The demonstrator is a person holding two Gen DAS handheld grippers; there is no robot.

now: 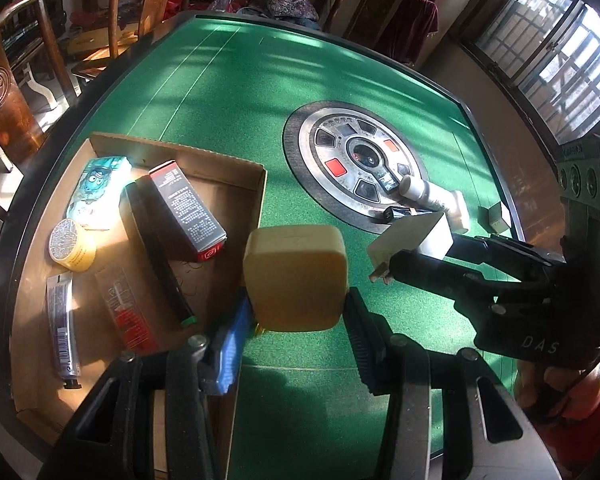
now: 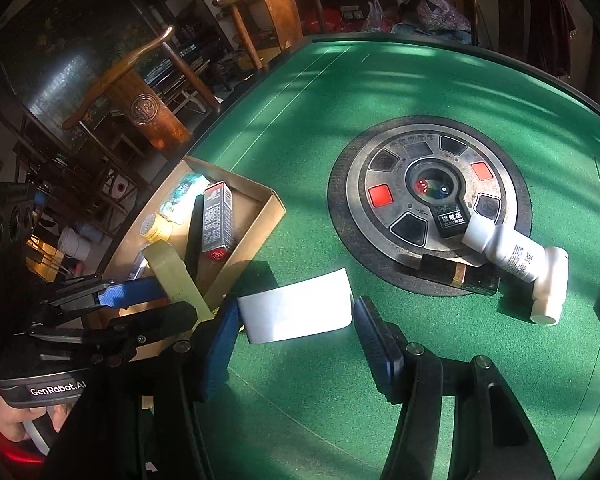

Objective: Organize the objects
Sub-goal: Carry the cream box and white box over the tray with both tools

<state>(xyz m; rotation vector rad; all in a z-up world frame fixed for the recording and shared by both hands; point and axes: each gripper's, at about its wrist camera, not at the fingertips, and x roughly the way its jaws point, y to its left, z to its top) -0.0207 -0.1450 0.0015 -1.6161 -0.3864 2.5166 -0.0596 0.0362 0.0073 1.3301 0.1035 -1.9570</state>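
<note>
My left gripper [image 1: 296,316] is shut on a tan rounded block [image 1: 296,280], held above the green table just right of the cardboard box [image 1: 260,196]. The right wrist view shows that left gripper [image 2: 168,298] and the tan block [image 2: 172,272] over the box's near corner [image 2: 260,236]. My right gripper [image 2: 296,316] is shut on a white plug adapter [image 2: 300,308], lifted off the felt. In the left wrist view the right gripper [image 1: 424,254] holds the adapter [image 1: 416,236] with its metal prongs pointing down-left.
The box holds a red-grey carton [image 1: 188,208], a blue tissue pack [image 1: 100,188], a yellow jar [image 1: 72,246], a tube [image 1: 62,328] and a long black item [image 1: 156,252]. A white bottle [image 2: 512,256] and a dark flat bar [image 2: 460,274] lie on the table's centre dial [image 2: 380,168]. Wooden chairs stand beyond the table's left edge.
</note>
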